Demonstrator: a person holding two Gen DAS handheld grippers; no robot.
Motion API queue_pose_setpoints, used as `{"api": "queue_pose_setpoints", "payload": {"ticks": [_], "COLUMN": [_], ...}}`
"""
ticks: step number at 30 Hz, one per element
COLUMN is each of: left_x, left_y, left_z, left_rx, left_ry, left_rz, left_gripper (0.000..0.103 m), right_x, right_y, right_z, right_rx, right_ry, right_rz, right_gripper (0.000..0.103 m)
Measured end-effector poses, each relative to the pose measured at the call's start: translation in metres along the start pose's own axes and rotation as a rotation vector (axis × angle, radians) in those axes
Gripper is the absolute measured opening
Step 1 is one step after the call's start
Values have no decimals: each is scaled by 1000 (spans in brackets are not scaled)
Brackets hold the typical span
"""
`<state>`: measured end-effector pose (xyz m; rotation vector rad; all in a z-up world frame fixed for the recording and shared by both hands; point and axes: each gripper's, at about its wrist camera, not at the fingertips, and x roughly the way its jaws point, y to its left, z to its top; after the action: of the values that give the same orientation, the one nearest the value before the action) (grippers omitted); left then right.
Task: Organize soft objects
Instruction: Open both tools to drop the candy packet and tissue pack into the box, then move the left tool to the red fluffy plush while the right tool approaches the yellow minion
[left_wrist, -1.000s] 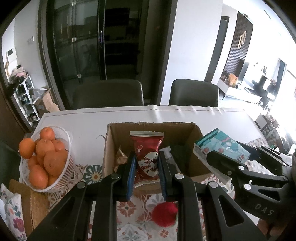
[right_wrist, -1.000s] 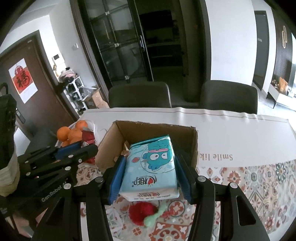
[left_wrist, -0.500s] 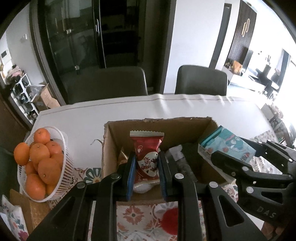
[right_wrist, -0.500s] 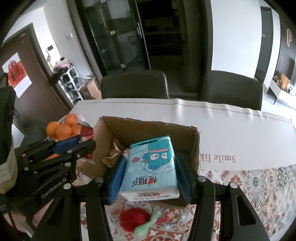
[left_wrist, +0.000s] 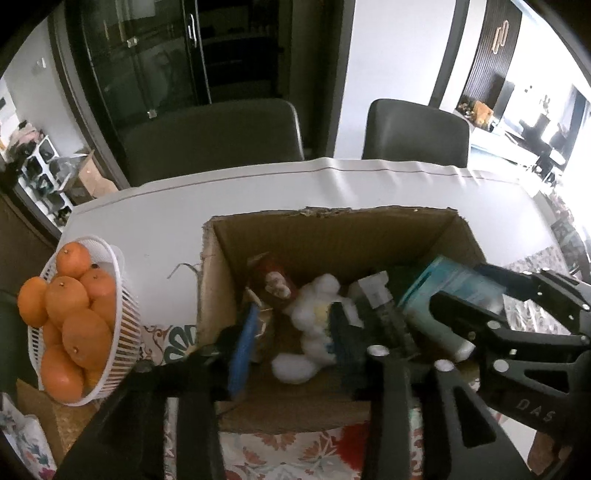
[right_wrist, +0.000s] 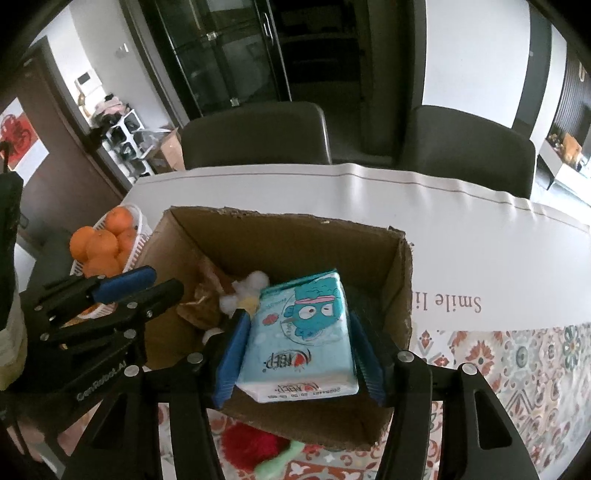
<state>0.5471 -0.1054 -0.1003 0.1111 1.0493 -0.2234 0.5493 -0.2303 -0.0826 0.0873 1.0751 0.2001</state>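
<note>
An open cardboard box stands on the table. My left gripper hangs over its left half; its jaws are opening with nothing between them. The red snack packet lies inside, just past the fingertips, beside a white plush toy. From the right wrist view, my right gripper holds a light blue tissue pack over the box. Its jaws are starting to open, while the pads still touch the pack's sides. The left gripper shows at the left there.
A white basket of oranges stands left of the box. A red pompom with a green piece lies on the patterned cloth in front of the box. Two dark chairs stand behind the white-covered table.
Both grippers came down and forward over the box. The left jaws let go of the red packet, which dropped into the box. The tissue pack stays between the right pads.
</note>
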Motion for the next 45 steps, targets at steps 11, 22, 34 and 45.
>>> {"api": "queue_pose_setpoints", "payload": {"ticks": [11, 22, 34, 45], "left_x": [-34, -80, -105, -114], "left_y": [4, -11, -32, -47], "left_z": [-15, -43, -80, -119], "left_rx": [-1, 24, 36, 29], "left_ry": [-87, -167, -184, -173], "left_rz": [88, 85, 68, 63], "left_gripper": [60, 62, 68, 68], "right_x": [-19, -68, -106, -120], "right_y": [5, 7, 6, -3], "right_z": [-6, -32, -73, -116], "right_rx": [-22, 4, 20, 43], "right_ry": [-53, -128, -171, -170], "right_rz": [-102, -135, -132, -113], "right_gripper": [69, 69, 69, 69]}}
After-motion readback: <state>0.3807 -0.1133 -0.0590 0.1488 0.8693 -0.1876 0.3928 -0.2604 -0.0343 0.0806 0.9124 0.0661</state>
